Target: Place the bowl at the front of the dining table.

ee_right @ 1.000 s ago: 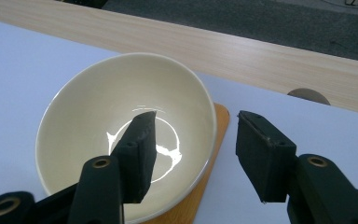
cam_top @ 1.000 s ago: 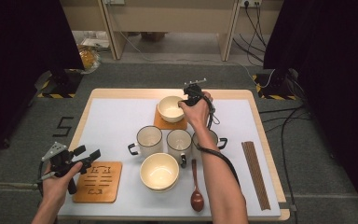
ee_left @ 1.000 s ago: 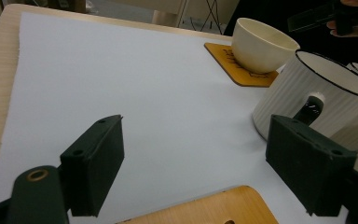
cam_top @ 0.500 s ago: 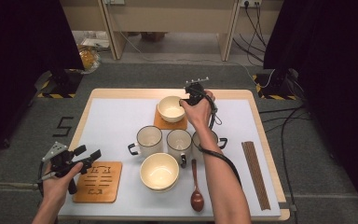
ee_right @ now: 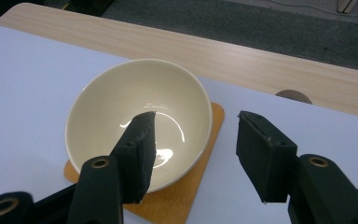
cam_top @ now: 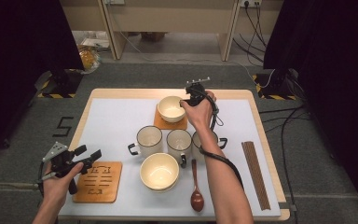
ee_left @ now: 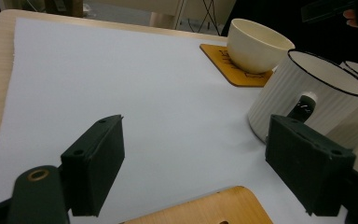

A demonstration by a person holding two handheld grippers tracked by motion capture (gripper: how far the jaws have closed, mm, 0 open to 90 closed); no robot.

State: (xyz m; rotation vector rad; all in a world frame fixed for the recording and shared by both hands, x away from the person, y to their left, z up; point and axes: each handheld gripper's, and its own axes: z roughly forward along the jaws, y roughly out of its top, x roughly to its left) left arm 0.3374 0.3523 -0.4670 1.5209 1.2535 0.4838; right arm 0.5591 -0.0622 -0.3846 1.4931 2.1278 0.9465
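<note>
A cream bowl [cam_top: 171, 108] [ee_right: 121, 112] stands on a wooden coaster [cam_top: 170, 123] [ee_right: 191, 200] at the far middle of the white mat. My right gripper [cam_top: 186, 100] [ee_right: 196, 126] hangs over the bowl's right rim, open: one jaw is above the inside, the other outside, and neither pad touches it. At the near left my left gripper [cam_top: 89, 152] [ee_left: 193, 128] is open and holds nothing, just above a second wooden coaster [cam_top: 98, 181] [ee_left: 214, 207]. In the left gripper view a white ribbed mug [ee_left: 317, 93] is to the right, with the far bowl [ee_left: 256, 46] behind it.
Three white mugs stand in a row mid-table: left mug [cam_top: 149, 139], middle mug [cam_top: 179, 140], right mug [cam_top: 199, 140], the last partly hidden by the right forearm. A second cream bowl [cam_top: 159, 171] sits in front of them. A brown spoon [cam_top: 196, 189] and chopsticks [cam_top: 256, 172] lie to the right.
</note>
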